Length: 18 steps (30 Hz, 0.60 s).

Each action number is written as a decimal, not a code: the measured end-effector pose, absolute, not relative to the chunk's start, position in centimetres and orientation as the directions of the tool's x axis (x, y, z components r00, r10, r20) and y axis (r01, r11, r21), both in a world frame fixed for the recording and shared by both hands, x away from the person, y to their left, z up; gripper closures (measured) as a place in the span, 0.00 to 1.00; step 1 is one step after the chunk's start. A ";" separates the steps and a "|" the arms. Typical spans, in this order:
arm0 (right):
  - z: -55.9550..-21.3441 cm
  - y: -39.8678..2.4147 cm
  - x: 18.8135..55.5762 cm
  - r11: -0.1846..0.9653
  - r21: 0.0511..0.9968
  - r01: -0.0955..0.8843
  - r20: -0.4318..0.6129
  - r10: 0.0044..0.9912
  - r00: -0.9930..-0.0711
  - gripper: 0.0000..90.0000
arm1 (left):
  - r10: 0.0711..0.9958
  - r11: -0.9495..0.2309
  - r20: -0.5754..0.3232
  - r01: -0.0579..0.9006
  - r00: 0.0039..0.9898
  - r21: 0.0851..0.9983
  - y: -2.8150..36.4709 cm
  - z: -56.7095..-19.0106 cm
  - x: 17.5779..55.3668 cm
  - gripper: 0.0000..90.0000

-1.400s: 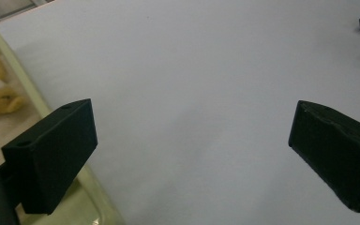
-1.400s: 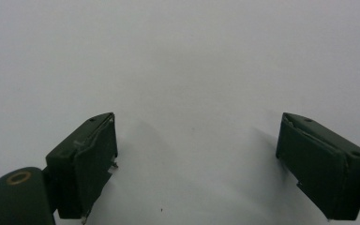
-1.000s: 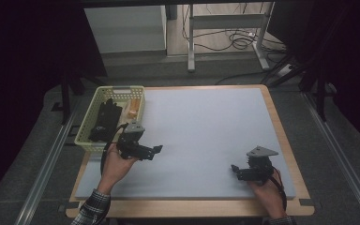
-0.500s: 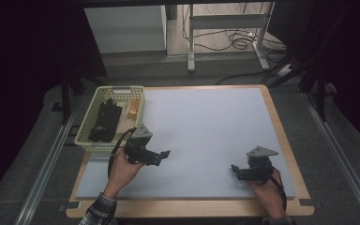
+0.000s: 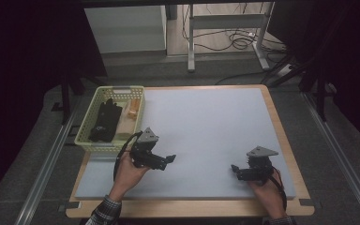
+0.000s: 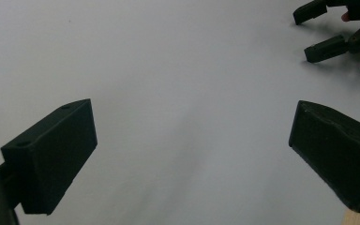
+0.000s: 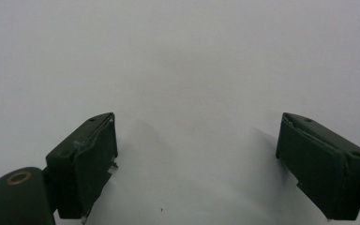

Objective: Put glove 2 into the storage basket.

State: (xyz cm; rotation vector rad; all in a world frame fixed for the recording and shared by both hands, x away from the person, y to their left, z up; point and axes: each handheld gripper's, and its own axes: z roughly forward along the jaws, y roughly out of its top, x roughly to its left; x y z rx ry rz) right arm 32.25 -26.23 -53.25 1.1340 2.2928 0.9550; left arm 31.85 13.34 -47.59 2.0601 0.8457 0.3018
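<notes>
Left hand-held gripper (image 5: 169, 159) shifted right from basket (image 5: 88, 141), jaws apart

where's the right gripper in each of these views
High view: the right gripper sits low at the right, in the person's hand, on the grey mat.
Left gripper view: top right corner, its two jaws point left over the same mat.
Right gripper view: its own jaws rise from the bottom corners, wide apart, empty.
Shared landmark: the grey mat under both grippers.

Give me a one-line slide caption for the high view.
Two hand-held grippers, left gripper and right gripper, open and empty over a pale mat, yellow basket at its left edge.
</notes>
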 end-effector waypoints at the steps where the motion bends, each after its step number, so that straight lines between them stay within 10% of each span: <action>1: -53.3 -26.2 32.3 0.435 0.729 0.529 -0.057 0.808 -0.586 0.14 | 0.661 -0.393 -0.100 0.457 0.744 0.798 13.2 -47.8 31.8 0.02; 18: -53.3 -26.2 32.2 0.435 0.729 0.528 -0.058 0.808 -0.586 0.14 | 0.644 -0.401 -0.115 0.461 0.756 0.792 12.4 -50.2 31.3 0.02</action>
